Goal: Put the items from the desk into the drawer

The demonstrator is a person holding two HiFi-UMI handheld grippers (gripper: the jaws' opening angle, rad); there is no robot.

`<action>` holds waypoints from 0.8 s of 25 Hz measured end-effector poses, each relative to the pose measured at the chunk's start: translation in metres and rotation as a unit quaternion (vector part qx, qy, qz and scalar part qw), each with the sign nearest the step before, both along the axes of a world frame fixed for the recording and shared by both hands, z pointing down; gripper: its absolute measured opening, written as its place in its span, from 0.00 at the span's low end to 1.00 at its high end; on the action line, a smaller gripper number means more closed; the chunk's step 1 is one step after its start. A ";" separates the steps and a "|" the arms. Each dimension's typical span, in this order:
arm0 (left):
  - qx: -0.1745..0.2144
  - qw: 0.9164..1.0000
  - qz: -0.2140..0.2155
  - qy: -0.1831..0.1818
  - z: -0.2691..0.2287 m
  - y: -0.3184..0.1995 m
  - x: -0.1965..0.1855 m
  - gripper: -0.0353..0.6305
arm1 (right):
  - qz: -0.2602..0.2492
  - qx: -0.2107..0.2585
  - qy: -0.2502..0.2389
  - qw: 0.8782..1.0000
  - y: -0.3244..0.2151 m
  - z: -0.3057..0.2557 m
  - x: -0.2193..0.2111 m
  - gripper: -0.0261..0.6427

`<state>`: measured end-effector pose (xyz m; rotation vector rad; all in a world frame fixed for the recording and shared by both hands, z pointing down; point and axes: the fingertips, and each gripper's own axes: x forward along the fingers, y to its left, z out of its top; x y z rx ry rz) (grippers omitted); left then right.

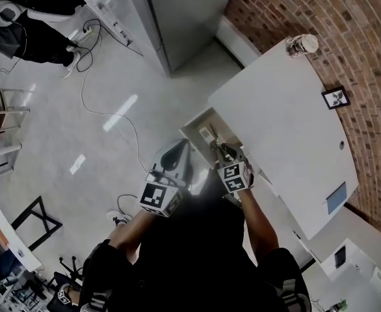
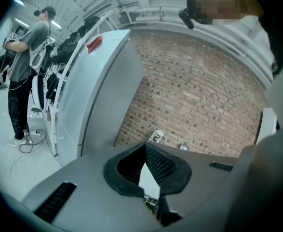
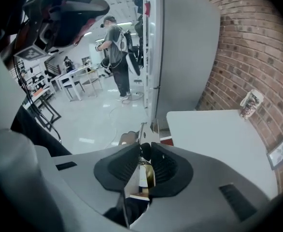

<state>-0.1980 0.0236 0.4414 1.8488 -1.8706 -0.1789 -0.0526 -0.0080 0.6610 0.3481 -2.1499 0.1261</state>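
The white desk (image 1: 275, 109) stands against a brick wall, with an open drawer (image 1: 200, 125) at its near left corner. My right gripper (image 1: 222, 149) hangs over that drawer, shut on a small dark and olive object (image 3: 147, 174) that sits between its pads. The drawer's contents (image 3: 145, 129) show just past the jaws but are too small to name. My left gripper (image 1: 183, 145) is beside the drawer's left side, over the floor. Its tips meet with nothing between them (image 2: 145, 146). A patterned cup (image 1: 301, 44) stands at the desk's far end.
A small framed picture (image 1: 335, 97) and a blue card (image 1: 336, 197) lie on the desk near the wall. A tall grey cabinet (image 1: 177, 12) stands beyond the drawer. A white cable (image 1: 112, 116) runs across the floor. A person (image 3: 115, 47) stands far back.
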 end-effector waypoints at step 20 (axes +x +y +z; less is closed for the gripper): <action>-0.066 0.997 0.024 0.021 0.118 -0.009 0.004 0.05 | -0.002 -0.048 0.108 0.993 0.009 0.220 0.017 0.14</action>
